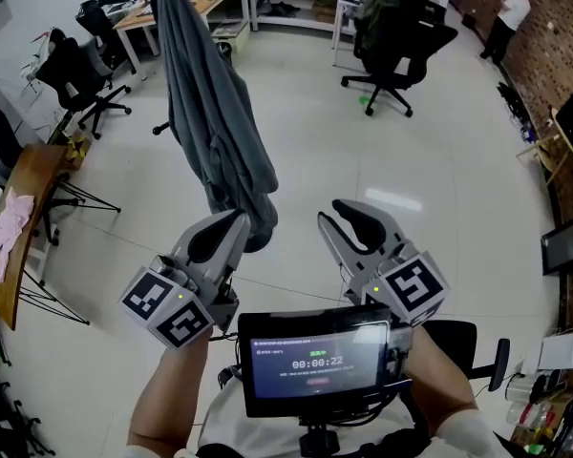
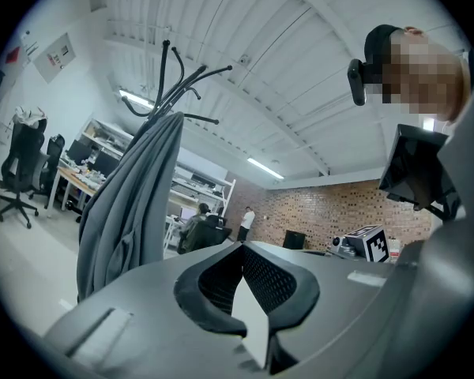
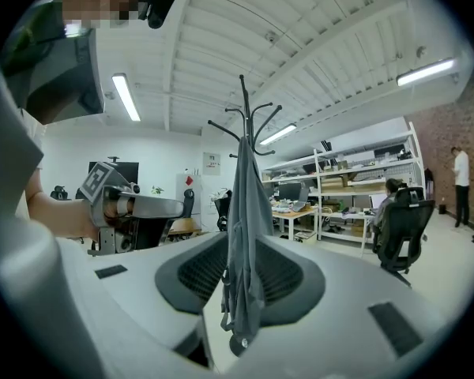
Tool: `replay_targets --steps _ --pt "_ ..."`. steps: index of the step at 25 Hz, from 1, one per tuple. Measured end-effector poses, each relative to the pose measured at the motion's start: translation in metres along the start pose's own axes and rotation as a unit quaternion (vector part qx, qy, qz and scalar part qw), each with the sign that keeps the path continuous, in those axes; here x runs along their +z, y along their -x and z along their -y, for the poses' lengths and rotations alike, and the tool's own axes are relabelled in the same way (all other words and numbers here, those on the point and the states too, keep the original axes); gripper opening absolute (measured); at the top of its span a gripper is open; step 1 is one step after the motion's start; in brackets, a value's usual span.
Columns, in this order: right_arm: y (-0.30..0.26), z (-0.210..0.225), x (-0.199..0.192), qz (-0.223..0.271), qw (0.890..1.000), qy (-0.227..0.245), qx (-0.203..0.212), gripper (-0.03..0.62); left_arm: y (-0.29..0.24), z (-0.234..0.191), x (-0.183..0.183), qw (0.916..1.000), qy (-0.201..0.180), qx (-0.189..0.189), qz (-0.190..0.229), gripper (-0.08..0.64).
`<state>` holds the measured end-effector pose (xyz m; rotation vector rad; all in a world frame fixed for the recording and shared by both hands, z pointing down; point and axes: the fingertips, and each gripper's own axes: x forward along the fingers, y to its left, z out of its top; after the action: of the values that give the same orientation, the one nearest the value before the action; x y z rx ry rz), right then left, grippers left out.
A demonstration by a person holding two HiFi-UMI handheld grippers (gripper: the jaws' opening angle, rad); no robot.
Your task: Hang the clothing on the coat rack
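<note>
On the rack (image 3: 245, 121), limp grey clothing (image 1: 210, 113)

Soft matt grey cloth on the garment (image 1: 215, 113), with deep folds. The coat rack (image 3: 243, 109) is thin dark rods, metal look, slight sheen. The left gripper (image 1: 237, 222) and right gripper (image 1: 336, 216) have smooth matt grey plastic shells. Their fingers (image 3: 197, 273) carry black rubbery lining with a fine grid texture. The marker cubes (image 1: 167, 308) are matt black-and-white print. Pale floor (image 1: 382, 170) is smooth and glossy, mirroring lamps. Brown wood counter (image 1: 29, 198) at the left edge. Rough red brick wall (image 2: 324, 212). Glossy screen (image 1: 315, 361).
</note>
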<state>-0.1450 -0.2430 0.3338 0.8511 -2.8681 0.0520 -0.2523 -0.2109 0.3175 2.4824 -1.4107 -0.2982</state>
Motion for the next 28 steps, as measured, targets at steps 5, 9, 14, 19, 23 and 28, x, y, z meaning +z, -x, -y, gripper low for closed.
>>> replay_targets --steps 5,9,14,19,23,28 --pt "0.005 0.003 -0.009 -0.004 1.000 -0.007 0.003 0.103 -0.003 0.003 -0.008 1.0000 0.000 0.002 -0.006 0.002" --pt "0.006 0.003 -0.012 -0.006 1.000 -0.012 0.005 0.103 -0.004 0.002 -0.013 0.9999 -0.002 0.005 -0.015 0.002" --pt "0.005 0.005 -0.010 -0.006 1.000 -0.016 0.005 0.103 -0.006 0.000 -0.009 0.9998 -0.006 0.013 -0.012 0.002" --pt "0.002 0.006 -0.008 -0.001 1.000 -0.017 0.009 0.103 -0.006 -0.002 -0.007 0.9999 0.000 0.015 -0.009 0.002" --pt "0.002 0.009 -0.013 -0.005 0.999 -0.033 0.012 0.101 -0.006 -0.003 -0.012 0.9997 0.009 0.019 -0.014 0.002" --pt "0.002 0.007 -0.020 -0.014 0.999 -0.033 0.015 0.048 -0.005 -0.002 -0.021 0.9994 0.017 0.018 -0.024 0.002"
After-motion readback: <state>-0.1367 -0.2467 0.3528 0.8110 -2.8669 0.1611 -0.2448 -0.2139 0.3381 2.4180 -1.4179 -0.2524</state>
